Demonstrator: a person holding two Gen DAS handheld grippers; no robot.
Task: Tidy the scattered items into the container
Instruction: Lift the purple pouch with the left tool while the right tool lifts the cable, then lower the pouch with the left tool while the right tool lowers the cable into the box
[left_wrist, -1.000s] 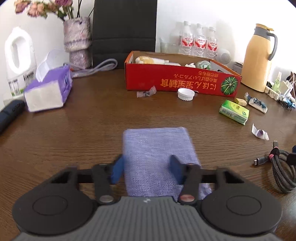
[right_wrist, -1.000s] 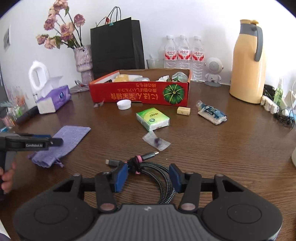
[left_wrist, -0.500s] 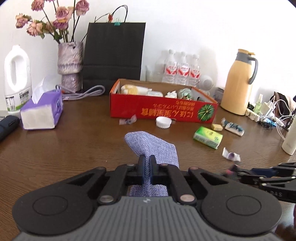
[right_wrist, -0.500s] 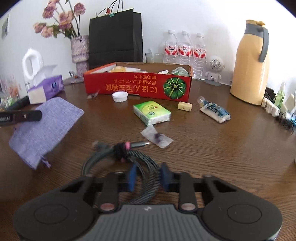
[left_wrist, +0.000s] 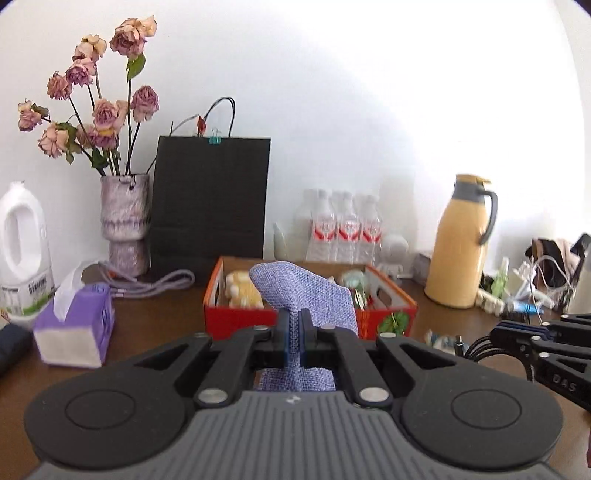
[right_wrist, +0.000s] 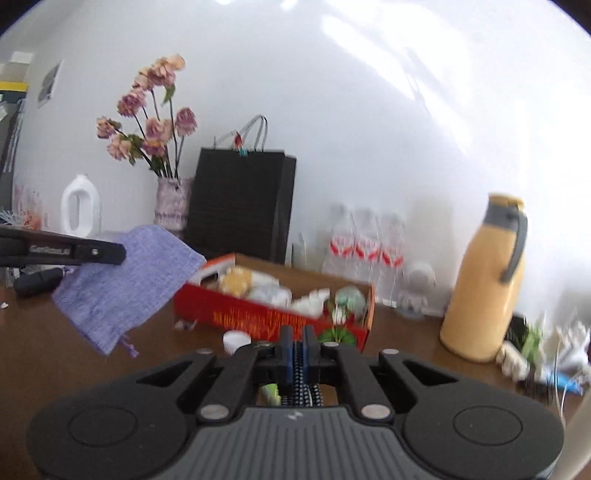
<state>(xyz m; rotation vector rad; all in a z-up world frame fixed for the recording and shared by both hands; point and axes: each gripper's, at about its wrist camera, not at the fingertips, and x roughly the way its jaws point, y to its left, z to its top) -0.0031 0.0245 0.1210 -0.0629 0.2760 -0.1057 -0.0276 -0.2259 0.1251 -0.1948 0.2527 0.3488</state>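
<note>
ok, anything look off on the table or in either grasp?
Nothing damaged or spilled. Left tongs pinch the purple cloth pouch, which hangs askew; right tongs clamp the braided cable. A white cap lies loose before the red box.

left wrist cam sits low behind its own fingers, facing the back wall across the table, w/ the red box (left_wrist: 391, 302) close ahead. right wrist cam looks the same way from further right, slightly blurred, box (right_wrist: 258, 314) near centre. both views share the box, black bag (left_wrist: 210, 199), flower vase (right_wrist: 171, 206) & yellow jug (right_wrist: 484, 280).
</note>
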